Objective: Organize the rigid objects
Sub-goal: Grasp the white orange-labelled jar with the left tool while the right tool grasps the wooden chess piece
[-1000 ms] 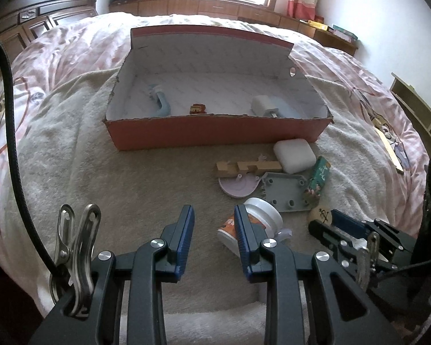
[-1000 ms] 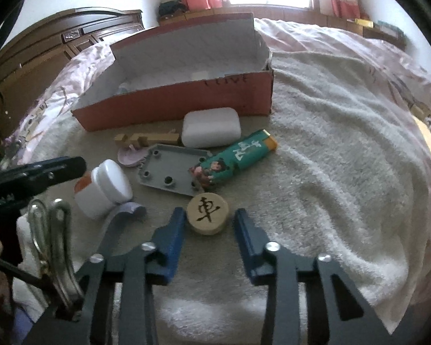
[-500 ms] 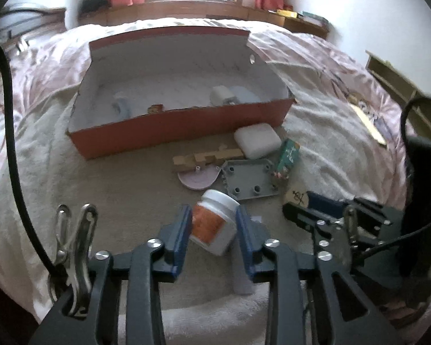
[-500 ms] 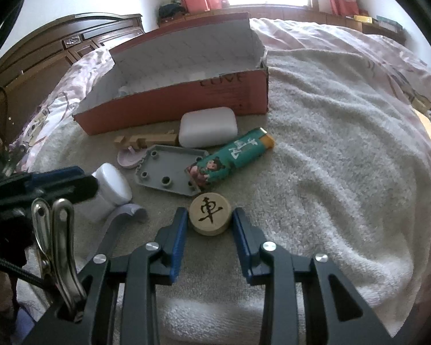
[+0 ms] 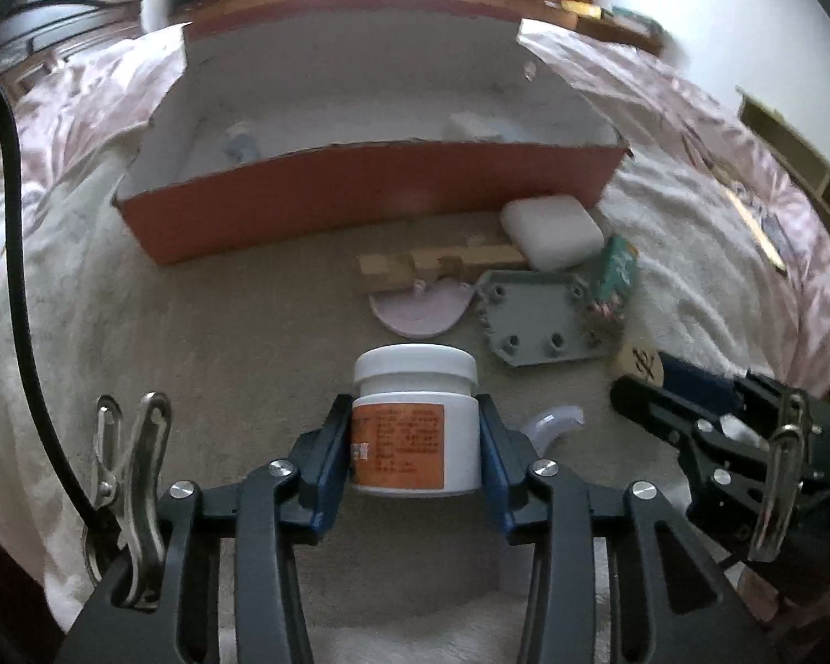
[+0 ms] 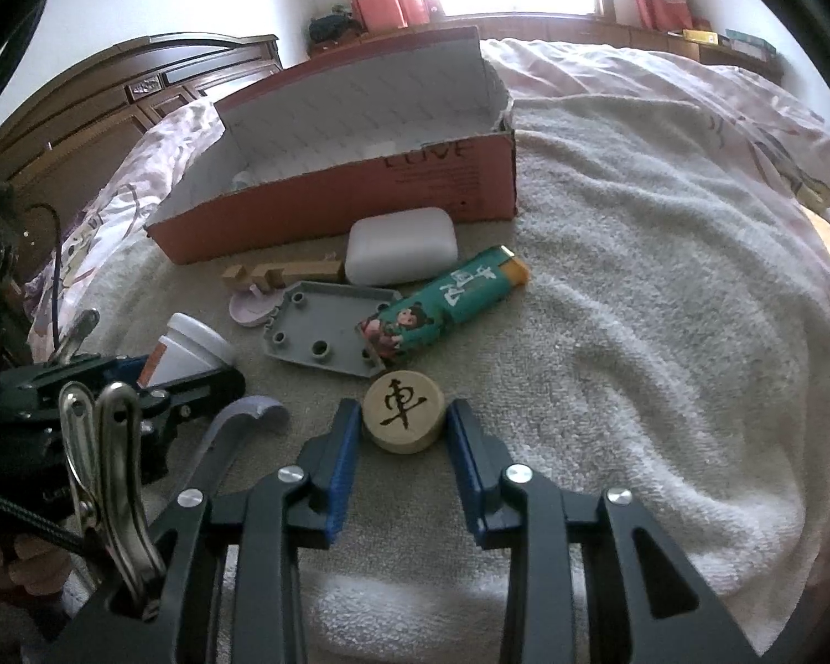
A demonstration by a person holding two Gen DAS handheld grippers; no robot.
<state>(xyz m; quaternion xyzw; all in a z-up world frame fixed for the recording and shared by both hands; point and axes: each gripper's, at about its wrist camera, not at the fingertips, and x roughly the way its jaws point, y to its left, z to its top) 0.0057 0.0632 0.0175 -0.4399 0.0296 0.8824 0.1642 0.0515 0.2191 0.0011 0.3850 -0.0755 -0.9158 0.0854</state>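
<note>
Left wrist view: the left gripper (image 5: 415, 437) jaws, opening, clasp the white jar (image 5: 415, 420). The right gripper (image 6: 398, 423) jaws clench the wooden chess piece (image 6: 403, 405) on the bed (image 6: 636, 332).

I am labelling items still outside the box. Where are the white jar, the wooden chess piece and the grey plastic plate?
white jar (image 5: 415, 431), left wrist view, orange label.
wooden chess piece (image 6: 403, 406), right wrist view, top face.
grey plastic plate (image 5: 537, 321), left wrist view, flat middle.
</note>
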